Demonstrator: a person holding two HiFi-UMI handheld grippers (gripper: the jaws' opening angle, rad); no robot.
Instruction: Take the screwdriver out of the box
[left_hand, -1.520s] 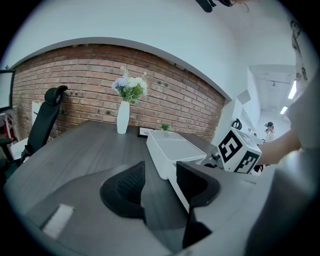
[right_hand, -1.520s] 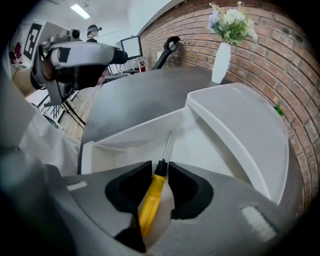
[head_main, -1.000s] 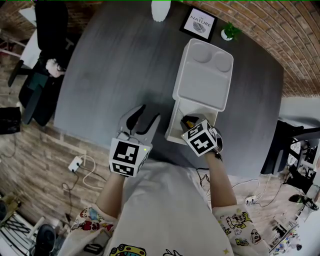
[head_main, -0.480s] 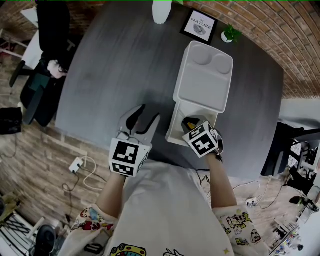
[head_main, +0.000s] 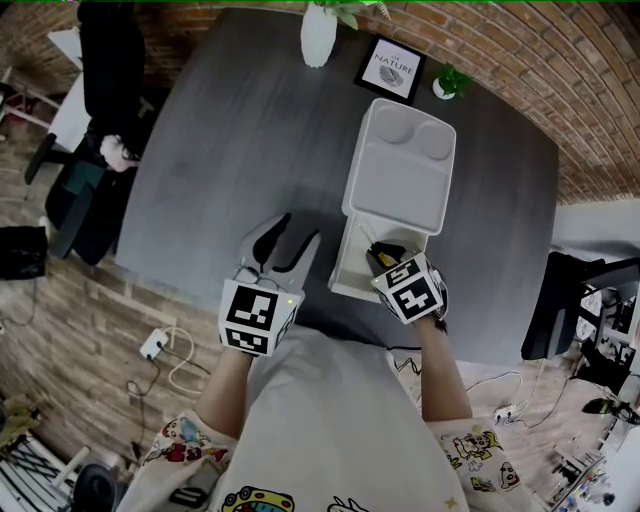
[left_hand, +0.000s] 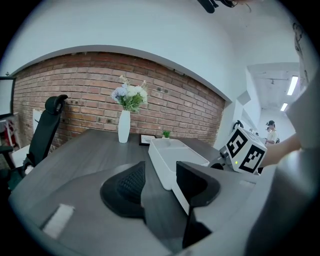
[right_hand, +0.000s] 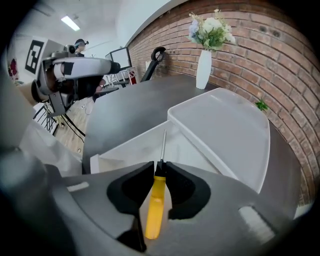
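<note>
R gripper (right_hand: 160, 172) is clamping its jaws on the yellow-handled screwdriver (right_hand: 154, 207) at lower centre of the right gripper view. The shaft is pointing up-frame into the open white box (right_hand: 131, 146), w/ the box lid (right_hand: 225, 135) lying open at right. L gripper (left_hand: 159, 182) is hovering over the grey table (left_hand: 75, 155), box at its right in frame, jaws standing wide apart w/ nothing betw. them.

Table (head_main: 200, 150) bare along its left edge and through the middle: we find wide passage there. Box (head_main: 344, 260) at the near edge, top open, its walls close round the right gripper (right_hand: 160, 170). Lid (head_main: 400, 180) lies back toward the far edge, where vase (head_main: 319, 35), frame (head_main: 389, 68) and plant (head_main: 448, 80) stand. Left gripper (head_main: 302, 226) hangs just left of the box.
</note>
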